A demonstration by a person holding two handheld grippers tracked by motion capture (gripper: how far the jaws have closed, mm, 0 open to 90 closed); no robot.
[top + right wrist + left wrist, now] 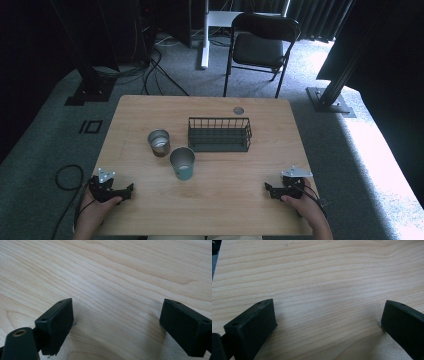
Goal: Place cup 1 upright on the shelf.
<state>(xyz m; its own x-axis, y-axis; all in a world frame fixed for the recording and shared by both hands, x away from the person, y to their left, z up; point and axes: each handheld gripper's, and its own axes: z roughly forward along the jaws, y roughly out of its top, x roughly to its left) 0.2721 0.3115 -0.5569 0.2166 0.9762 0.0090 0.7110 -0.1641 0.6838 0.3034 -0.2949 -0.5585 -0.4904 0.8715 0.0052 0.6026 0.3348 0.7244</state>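
Observation:
Two metal cups stand near the middle of the wooden table (210, 200): a silver-brown cup (159, 142) to the left and a teal cup (182, 162) in front of it. Behind them to the right sits a dark wire basket (219, 134), nothing inside it. My left gripper (131, 190) rests low at the table's front left, held by a hand. Its jaws stand wide apart over bare wood in the left gripper view (328, 317). My right gripper (266, 188) sits at the front right, open (117, 320) over bare wood too.
A small round metal disc (238, 110) lies near the table's far edge. Behind the table stand a black folding chair (260, 47), a white post and black frame legs on grey carpet. A cable (65, 177) loops on the floor at the left.

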